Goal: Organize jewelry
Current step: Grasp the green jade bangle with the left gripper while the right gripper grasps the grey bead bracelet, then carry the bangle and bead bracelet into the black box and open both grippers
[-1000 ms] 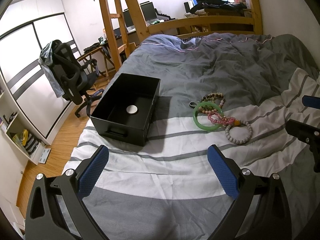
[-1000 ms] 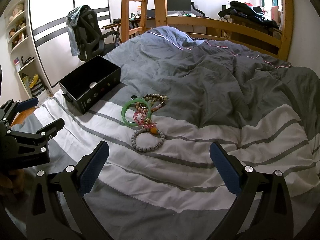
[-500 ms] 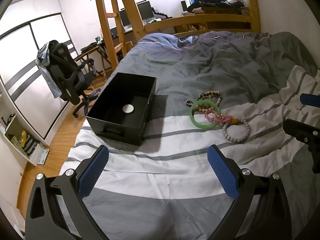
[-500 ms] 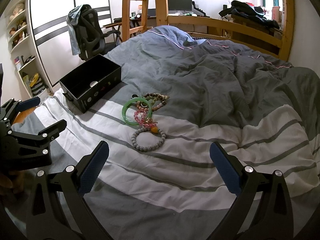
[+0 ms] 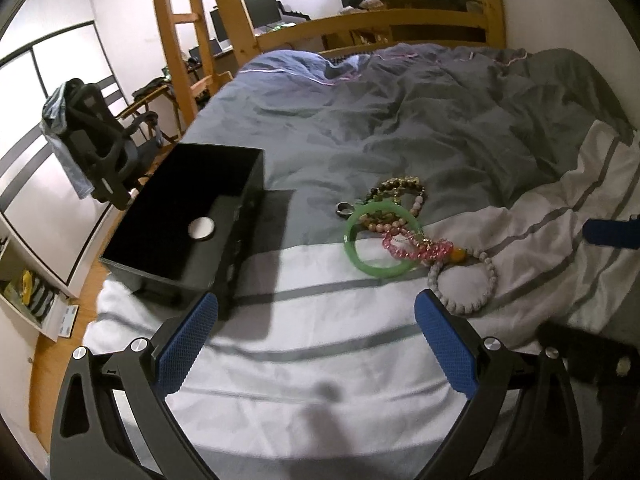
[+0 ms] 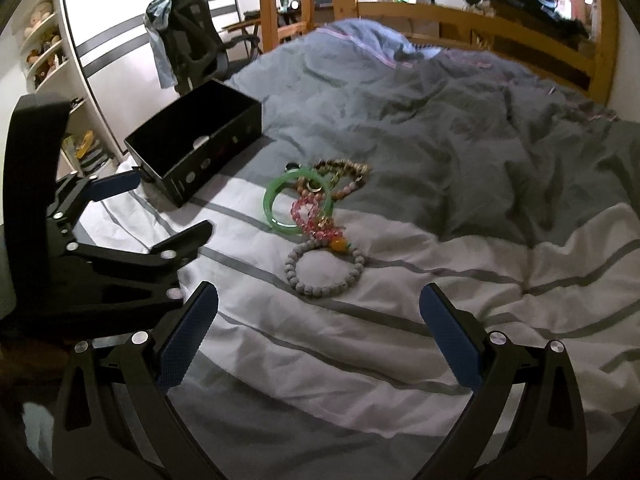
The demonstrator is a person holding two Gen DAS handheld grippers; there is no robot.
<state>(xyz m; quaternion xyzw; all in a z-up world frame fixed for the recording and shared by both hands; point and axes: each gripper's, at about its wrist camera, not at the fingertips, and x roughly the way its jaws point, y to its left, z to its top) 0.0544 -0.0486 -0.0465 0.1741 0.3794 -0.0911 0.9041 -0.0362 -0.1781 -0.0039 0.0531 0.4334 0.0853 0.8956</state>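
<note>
Two grippers spread over the bed, jewelry beside the box

Two blue pads of the left gripper (image 5: 316, 344) stand wide apart in the left wrist view, with nothing between them. It hangs low above the striped bed cover (image 5: 320, 360). Its left pad is near the corner of the black box (image 5: 240, 208). The box is open at the top, and only one small white disc (image 5: 201, 229) lies on its floor. To the right of the box, apart from it, lies the jewelry: a green bangle (image 5: 380, 240), a pink bead bracelet (image 5: 416, 242) across it, a grey bead bracelet (image 5: 464, 280) nearest to the gripper, dark beads (image 5: 400, 188) behind, and a small ring (image 5: 344, 210). One pad of the right gripper (image 5: 610, 234) shows at the right edge.

From the right wrist view, the right gripper (image 6: 318, 334) is also spread and empty, and it points to the grey bracelet (image 6: 324, 268). The bangle (image 6: 296, 200) lies behind it. The box (image 6: 196, 148) is further left. The left gripper (image 6: 160, 208) enters from the left, with its fingers apart.
</note>
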